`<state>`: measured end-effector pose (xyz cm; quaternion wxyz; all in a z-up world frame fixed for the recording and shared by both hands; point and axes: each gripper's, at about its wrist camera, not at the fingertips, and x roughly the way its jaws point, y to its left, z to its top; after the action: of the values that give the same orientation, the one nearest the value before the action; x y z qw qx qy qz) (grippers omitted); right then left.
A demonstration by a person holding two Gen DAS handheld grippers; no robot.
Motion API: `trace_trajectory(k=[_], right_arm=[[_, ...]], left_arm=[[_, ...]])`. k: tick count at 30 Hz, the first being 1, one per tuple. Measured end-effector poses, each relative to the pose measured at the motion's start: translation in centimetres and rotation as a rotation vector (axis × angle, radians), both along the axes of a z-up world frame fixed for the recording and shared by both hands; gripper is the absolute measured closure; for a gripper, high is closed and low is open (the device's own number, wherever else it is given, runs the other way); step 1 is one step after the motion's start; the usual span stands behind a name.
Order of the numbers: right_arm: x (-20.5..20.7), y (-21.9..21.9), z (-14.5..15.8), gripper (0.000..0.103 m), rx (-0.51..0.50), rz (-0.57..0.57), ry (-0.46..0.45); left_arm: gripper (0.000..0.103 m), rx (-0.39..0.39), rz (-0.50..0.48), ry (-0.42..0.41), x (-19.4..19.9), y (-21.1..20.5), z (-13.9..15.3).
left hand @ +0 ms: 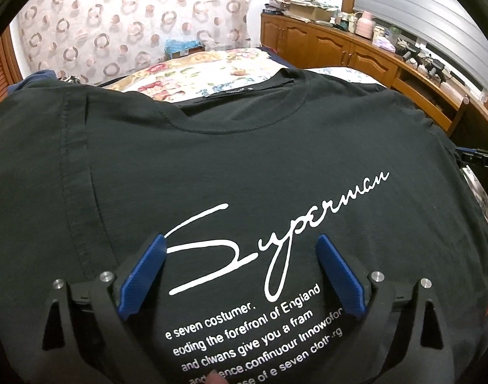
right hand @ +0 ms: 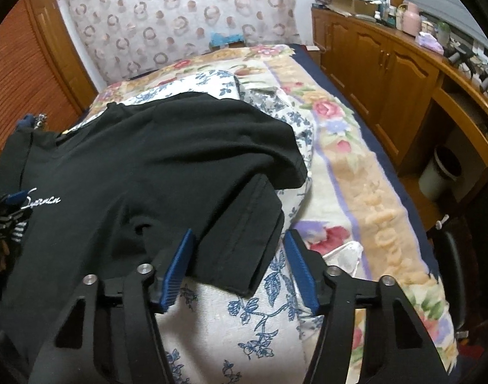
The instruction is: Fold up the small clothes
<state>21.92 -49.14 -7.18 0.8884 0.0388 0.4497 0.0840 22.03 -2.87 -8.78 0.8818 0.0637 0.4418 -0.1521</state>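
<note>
A black T-shirt (left hand: pixel 244 160) with white "Superman" script lies face up on the bed. Its left sleeve is folded in over the body. My left gripper (left hand: pixel 240 240) is open, low over the chest print, holding nothing. In the right wrist view the same T-shirt (right hand: pixel 154 166) spreads left, with its right sleeve (right hand: pixel 244 249) lying folded over near the edge. My right gripper (right hand: pixel 239 235) is open, its blue fingers on either side of that sleeve's hem. The left gripper (right hand: pixel 13 198) shows at the far left edge of that view.
The bed carries a floral blanket (right hand: pixel 356 172) and a white quilt with blue flowers (right hand: pixel 244 326). Wooden cabinets (right hand: pixel 388 73) with clutter on top run along the right. A white bin (right hand: pixel 442 172) stands on the floor. A patterned curtain (left hand: pixel 116 22) hangs behind.
</note>
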Motion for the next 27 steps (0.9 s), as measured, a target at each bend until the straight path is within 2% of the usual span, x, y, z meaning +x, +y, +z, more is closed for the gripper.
trace_trajectory(k=[3, 5, 6, 8, 11, 17, 22, 27], right_arm=[[-0.3, 0.8, 0.3, 0.057, -0.046, 0.007, -0.008], [-0.4, 1.2, 0.4, 0.069, -0.099, 0.003, -0.017], [-0.4, 1.3, 0.5, 0.072, -0.12, 0.004, -0.022], [-0.6, 1.6, 0.7, 0.088, -0.177, 0.005, -0.035], [-0.8, 1.8, 0.8, 0.097, -0.187, 0.02, -0.051], [-0.7, 2.3, 3.0, 0.101, -0.146, 0.04, -0.145], [-0.1, 4.9, 5.5, 0.101, -0.092, 0.12, -0.22], [0.3, 8.8, 5.4, 0.101, -0.041, 0.222, -0.214]], left_arm=[[0.005, 0.001, 0.001, 0.001, 0.1, 0.0, 0.0], [0.002, 0.003, 0.005, 0.002, 0.2, -0.1, -0.1], [0.002, 0.003, 0.011, 0.004, 0.2, 0.0, -0.2], [0.0, 0.003, 0.017, 0.008, 0.4, 0.0, -0.3], [0.0, 0.004, 0.017, 0.008, 0.4, -0.1, -0.3], [0.0, 0.004, 0.017, 0.008, 0.4, -0.1, -0.3], [0.0, 0.004, 0.017, 0.008, 0.4, -0.1, -0.3], [0.0, 0.004, 0.017, 0.008, 0.4, -0.1, -0.3]])
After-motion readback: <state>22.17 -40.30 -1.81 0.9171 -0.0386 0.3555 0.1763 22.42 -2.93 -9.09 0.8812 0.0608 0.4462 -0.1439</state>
